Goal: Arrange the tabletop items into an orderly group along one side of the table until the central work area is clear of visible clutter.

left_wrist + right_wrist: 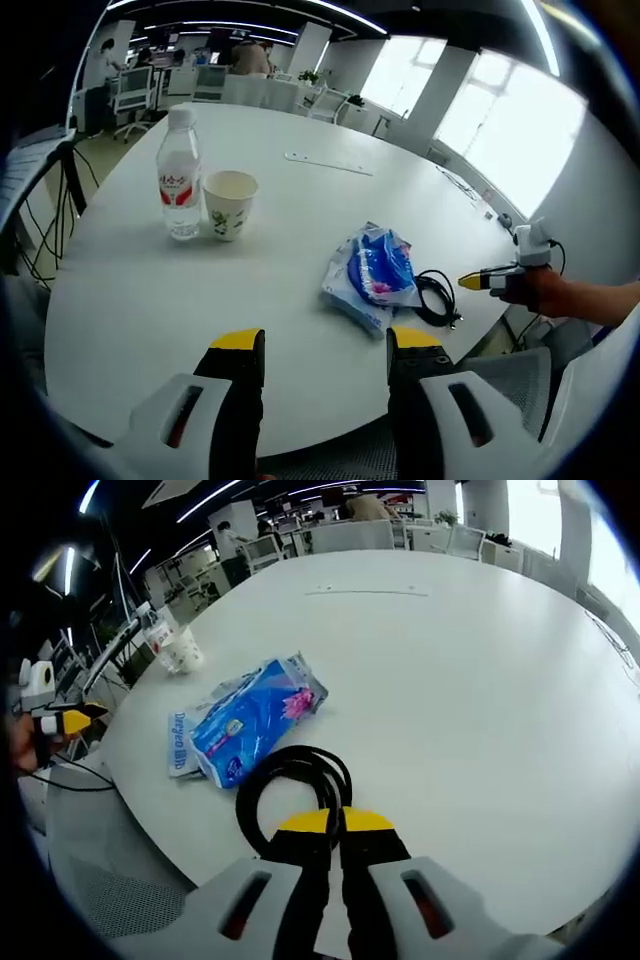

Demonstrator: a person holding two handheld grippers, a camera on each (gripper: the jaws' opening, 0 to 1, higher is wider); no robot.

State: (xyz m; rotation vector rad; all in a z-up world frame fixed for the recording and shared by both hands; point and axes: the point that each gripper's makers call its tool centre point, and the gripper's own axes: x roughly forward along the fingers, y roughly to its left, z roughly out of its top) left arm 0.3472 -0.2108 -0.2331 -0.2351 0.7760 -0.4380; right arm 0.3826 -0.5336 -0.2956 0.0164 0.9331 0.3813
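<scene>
My left gripper (326, 345) stands open above the near edge of the round white table (300, 120), nothing between its jaws. Ahead on the left stand a water bottle (180, 175) with a red label and a paper cup (230, 203), close together. A blue and white packet (372, 272) lies flat to the right, with a coiled black cable (435, 297) beside it. My right gripper (337, 823) is shut on the black cable (295, 780) at the table edge, the blue packet (250, 725) just beyond. The right gripper (478, 282) is seen from the left gripper view, held by a hand.
A thin white strip (328, 163) lies far across the table. A grey mesh chair (110, 880) stands below the table edge. The left gripper (65, 720) shows beyond the edge, with the bottle (155, 630) and cup (185, 650) farther off. Office chairs and people fill the background.
</scene>
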